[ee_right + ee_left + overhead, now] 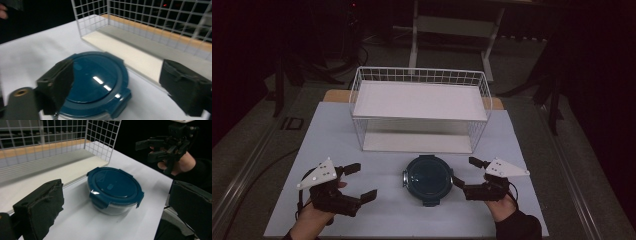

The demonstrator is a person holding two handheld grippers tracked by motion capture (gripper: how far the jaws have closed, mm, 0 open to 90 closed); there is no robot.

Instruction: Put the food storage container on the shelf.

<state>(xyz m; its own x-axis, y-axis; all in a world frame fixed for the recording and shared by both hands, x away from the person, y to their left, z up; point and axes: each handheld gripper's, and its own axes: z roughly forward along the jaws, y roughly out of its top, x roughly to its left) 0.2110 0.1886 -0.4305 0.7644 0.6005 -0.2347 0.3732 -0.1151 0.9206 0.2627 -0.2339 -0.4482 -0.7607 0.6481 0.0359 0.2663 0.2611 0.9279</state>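
Near the counter's front edge, centred before the wire rack, sits the lidded blue container. Left gripper wide, empty; right gripper wide, just beside it. Step judged: between grasps. Next needs a two-sided grip.

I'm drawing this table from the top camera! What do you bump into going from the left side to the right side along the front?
left gripper, jaws open → round container with the blue lid → right gripper, jaws open, beside the container. The white wire basket sits farther back, so it is left out.
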